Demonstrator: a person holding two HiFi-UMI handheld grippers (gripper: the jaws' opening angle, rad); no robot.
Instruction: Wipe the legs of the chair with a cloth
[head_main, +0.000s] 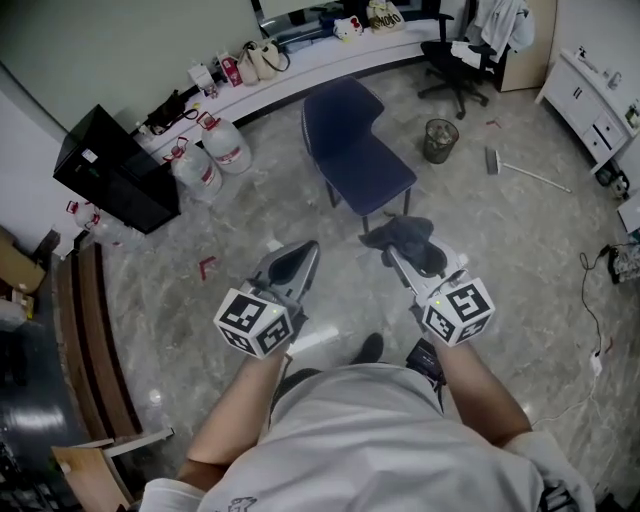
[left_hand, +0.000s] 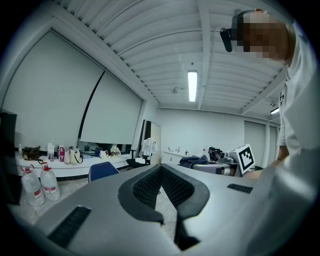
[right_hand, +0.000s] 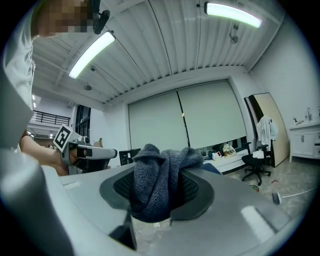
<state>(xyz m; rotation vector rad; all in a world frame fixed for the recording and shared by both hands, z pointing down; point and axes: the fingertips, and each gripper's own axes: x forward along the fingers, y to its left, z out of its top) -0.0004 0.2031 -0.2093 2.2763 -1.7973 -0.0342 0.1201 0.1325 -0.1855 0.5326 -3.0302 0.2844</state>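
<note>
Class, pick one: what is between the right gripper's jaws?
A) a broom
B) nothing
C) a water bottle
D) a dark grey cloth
D: in the right gripper view, the right gripper is shut on a bunched dark grey cloth.

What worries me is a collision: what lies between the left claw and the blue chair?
Only bare floor, as the head view shows, between the left claw and the blue chair.

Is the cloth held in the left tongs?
No, the dark grey knitted cloth is clamped in the right tongs, while the left tongs are closed on nothing.
</note>
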